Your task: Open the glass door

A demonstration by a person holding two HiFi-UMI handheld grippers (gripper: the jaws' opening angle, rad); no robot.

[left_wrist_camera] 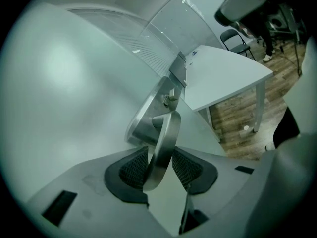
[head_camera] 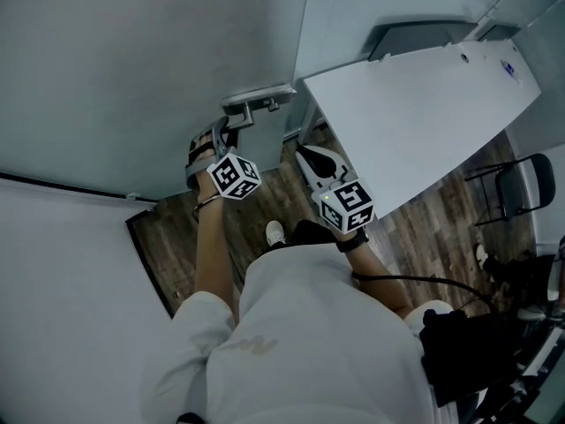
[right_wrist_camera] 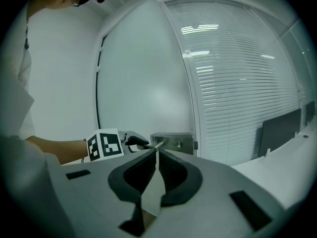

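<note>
Jaws of my left gripper (left_wrist_camera: pixel 159 168) grasp the door handle (left_wrist_camera: pixel 167 133), right gripper (right_wrist_camera: pixel 156 162) clenched empty; next, I'd judge, swing the glass door (left_wrist_camera: pixel 64 83) open.

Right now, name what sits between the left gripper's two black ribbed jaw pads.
The curved brushed-steel door lever, clamped between them, shown in the left gripper view.

Grippers: 2, the left gripper (left_wrist_camera: pixel 161 165) and the right gripper (right_wrist_camera: pixel 156 155).
Marker cubes: 2, the left cube (head_camera: pixel 235 177) and the right cube (head_camera: pixel 349 206), both near the middle of the head view.
Glass door (head_camera: pixel 132 78): 1, at 10 o'clock in the head view.
Door handle (left_wrist_camera: pixel 166 143): 1.
Lock box (right_wrist_camera: pixel 173 144): 1.
White table (head_camera: pixel 415 122): 1, at 2 o'clock.
Black chair (head_camera: pixel 521 188): 1, at 3 o'clock.
Shoe (head_camera: pixel 275 232): 1.
</note>
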